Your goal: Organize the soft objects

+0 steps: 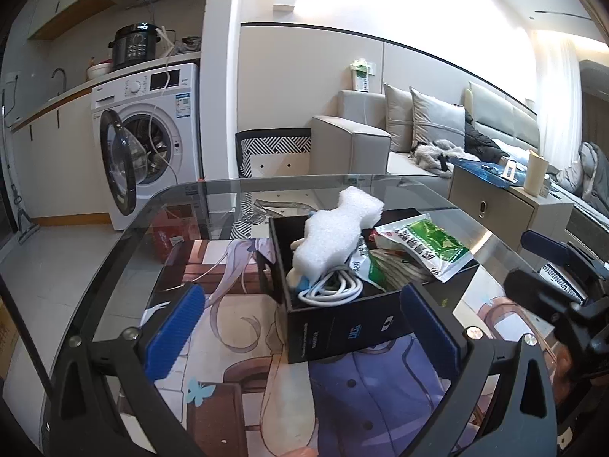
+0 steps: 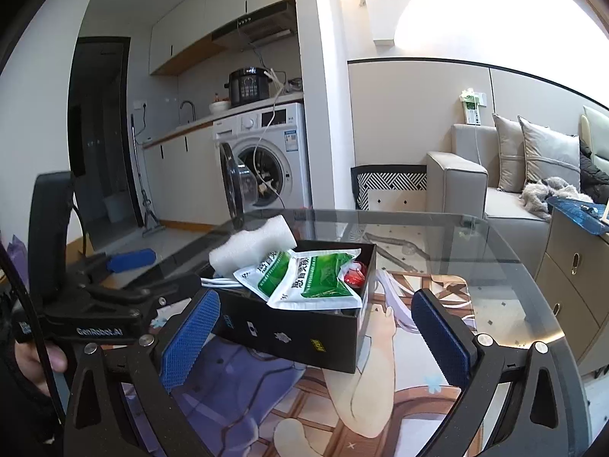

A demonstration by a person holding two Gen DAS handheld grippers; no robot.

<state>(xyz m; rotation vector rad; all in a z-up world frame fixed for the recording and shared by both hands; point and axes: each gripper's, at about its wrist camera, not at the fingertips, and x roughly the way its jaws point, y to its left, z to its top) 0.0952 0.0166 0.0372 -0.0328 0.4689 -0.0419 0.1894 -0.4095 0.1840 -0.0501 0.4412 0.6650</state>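
A black box (image 1: 342,327) stands on the glass table (image 1: 190,205) on a printed mat. Inside lie a white foam piece (image 1: 335,232), a coiled white cable (image 1: 331,285) and green and white packets (image 1: 422,243). My left gripper (image 1: 304,327) is open and empty, its blue pads on either side of the box's near corner. In the right wrist view the box (image 2: 297,327) holds the foam (image 2: 255,247), the packets (image 2: 312,278) and a red thing (image 2: 354,276). My right gripper (image 2: 316,339) is open and empty in front of the box.
A washing machine (image 1: 148,141) with its door open stands beyond the table at the left. A grey sofa (image 1: 426,133) and a cabinet (image 1: 506,202) are at the right. A patterned chair back (image 1: 274,152) is behind the table's far edge.
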